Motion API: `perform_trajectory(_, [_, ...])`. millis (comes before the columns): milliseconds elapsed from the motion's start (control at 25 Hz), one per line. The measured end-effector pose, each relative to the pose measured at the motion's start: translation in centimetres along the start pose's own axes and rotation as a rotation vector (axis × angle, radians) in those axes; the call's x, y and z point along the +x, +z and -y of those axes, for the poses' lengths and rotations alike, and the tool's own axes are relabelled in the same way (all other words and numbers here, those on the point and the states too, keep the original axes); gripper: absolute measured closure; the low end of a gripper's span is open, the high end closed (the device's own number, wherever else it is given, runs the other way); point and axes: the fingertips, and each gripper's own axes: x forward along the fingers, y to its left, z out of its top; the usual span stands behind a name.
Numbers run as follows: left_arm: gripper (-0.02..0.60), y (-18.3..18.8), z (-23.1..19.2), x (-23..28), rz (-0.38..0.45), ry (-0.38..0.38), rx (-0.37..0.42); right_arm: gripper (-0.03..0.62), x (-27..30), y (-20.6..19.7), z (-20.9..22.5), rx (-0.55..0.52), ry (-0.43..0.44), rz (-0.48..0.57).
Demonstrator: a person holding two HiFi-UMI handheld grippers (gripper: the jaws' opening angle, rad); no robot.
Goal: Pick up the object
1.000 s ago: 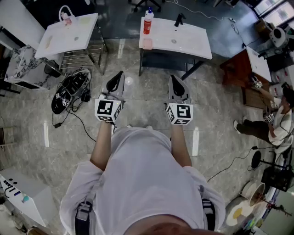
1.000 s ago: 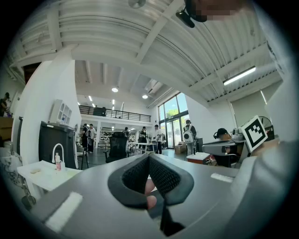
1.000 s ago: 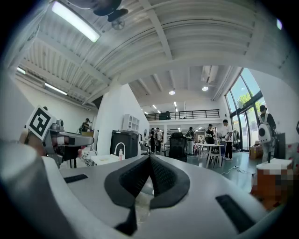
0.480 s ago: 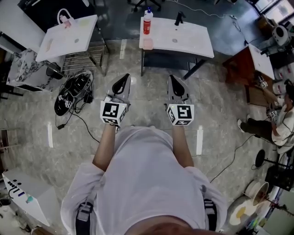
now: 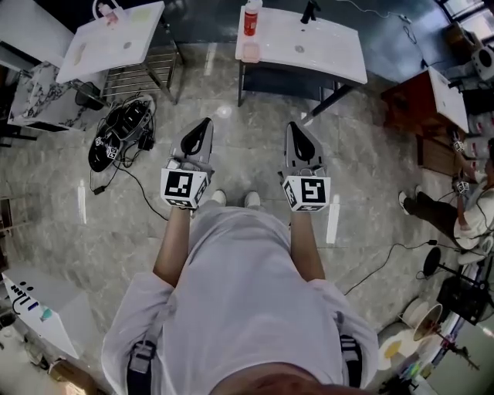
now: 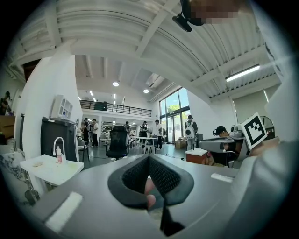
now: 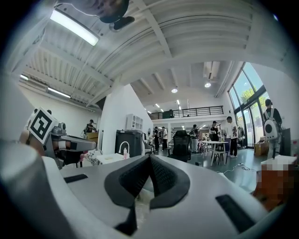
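In the head view a red bottle with a white cap stands on a white basin top far ahead, with a pink block beside it and a black tap further right. My left gripper and right gripper are held side by side at waist height over the floor, well short of that table. Both are shut with nothing between the pads. In the left gripper view the pads meet at the tip. The right gripper view shows its pads meeting the same way.
A second white basin top with a metal rack under it stands at the far left. Black cables and gear lie on the floor to my left. A person sits at the right by a brown desk.
The tables have slid toward the top of the head view and my shoes now show below the grippers. Both grippers stay shut and level in front of me.
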Motion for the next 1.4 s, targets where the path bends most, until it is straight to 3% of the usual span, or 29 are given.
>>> perform_trajectory(640, [0.581,-0.9,4.6,-0.7,-0.045,0.111,0.034,0.594,-3.4,-1.6,4.1,0.006,0.069,0.006])
perform_trajectory(1000, [0.581,0.8,6.8,1.0,-0.006,0.078,0.105,0.594,-3.5,-1.9,5.7,0.022,0.078,0.039])
perform_trajectory(1400, [0.581,0.2,3.4,8.4,0.017,0.040,0.052,0.594,2.1,-2.2,8.3,-0.015,0.052,0.006])
